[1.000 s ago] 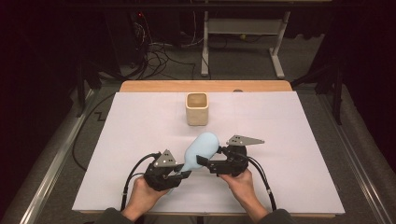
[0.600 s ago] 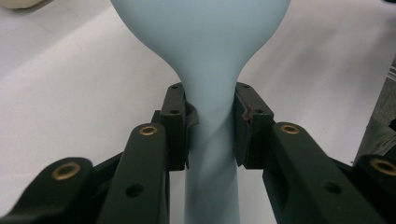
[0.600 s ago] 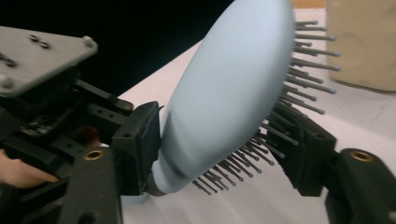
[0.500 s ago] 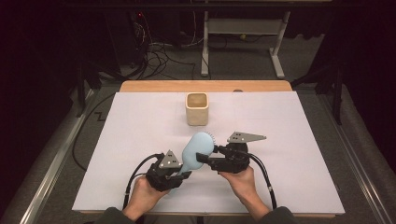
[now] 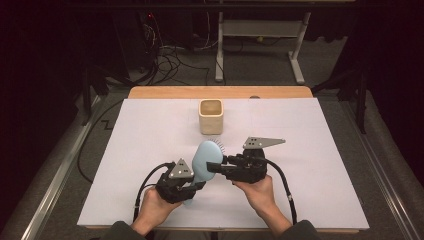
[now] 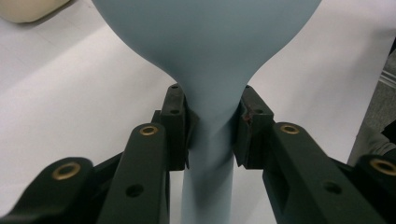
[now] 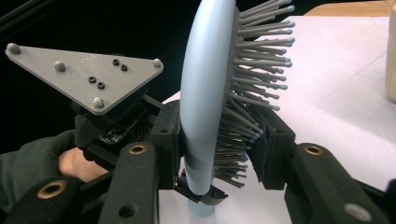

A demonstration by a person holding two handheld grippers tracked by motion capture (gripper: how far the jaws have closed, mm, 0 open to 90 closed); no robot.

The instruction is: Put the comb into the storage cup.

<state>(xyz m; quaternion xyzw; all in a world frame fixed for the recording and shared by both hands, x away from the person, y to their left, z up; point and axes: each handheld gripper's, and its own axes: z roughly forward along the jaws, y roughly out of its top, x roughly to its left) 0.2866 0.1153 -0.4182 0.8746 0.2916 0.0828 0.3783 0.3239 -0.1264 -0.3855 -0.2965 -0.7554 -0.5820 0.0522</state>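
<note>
A light blue hairbrush is held up over the white table sheet between both grippers. My left gripper is shut on its narrow neck, both pads pressing on it, with the wide head above. My right gripper has just been closing with the brush head between its jaws. In the right gripper view one pad now presses the smooth back and the other the grey bristles. A beige cup stands upright behind the brush.
The white sheet covers a wooden table whose far edge shows behind the cup. Dark floor with cables and a grey desk frame lies beyond. A sleeve and hand sit behind the left gripper's grey plate.
The right gripper's jaws have closed on the brush head and that hand has risen a little. The left gripper has kept still on the neck.
</note>
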